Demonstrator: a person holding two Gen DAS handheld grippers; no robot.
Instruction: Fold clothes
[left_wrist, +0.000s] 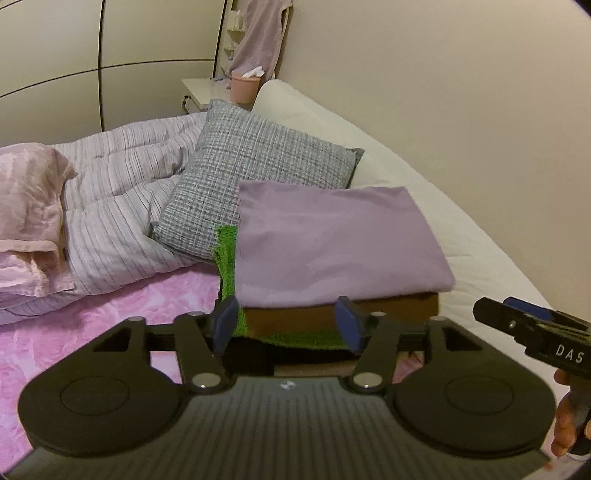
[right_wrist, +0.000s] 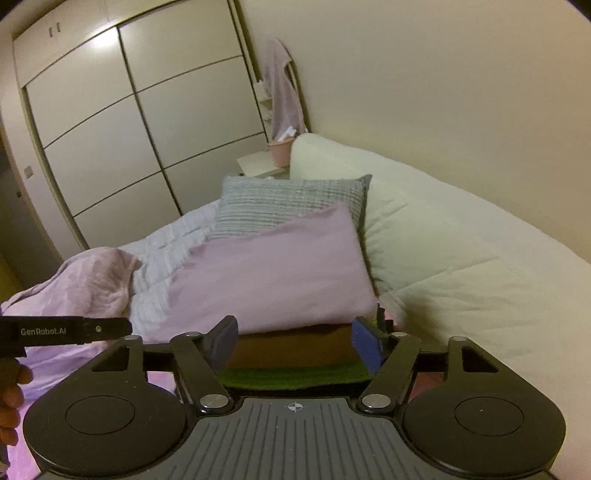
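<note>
Folded lilac garment (left_wrist: 340, 240) tops stack on pink bedspread (left_wrist: 110, 325); wardrobe (right_wrist: 129, 129) behind; both claws wide, empty.

Black hand-held gripper (left_wrist: 288, 325), blue pads (left_wrist: 226, 322)

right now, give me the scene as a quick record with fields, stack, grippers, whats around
stack top: folded lilac cloth
stack middle: brown folded item
stack bottom: green towel
left gripper: open, nothing between its pads
right gripper: open, nothing between its pads
behind stack: grey checked cushion
left of stack: striped duvet, crumpled pink cloth
surface: pink bedspread
</note>
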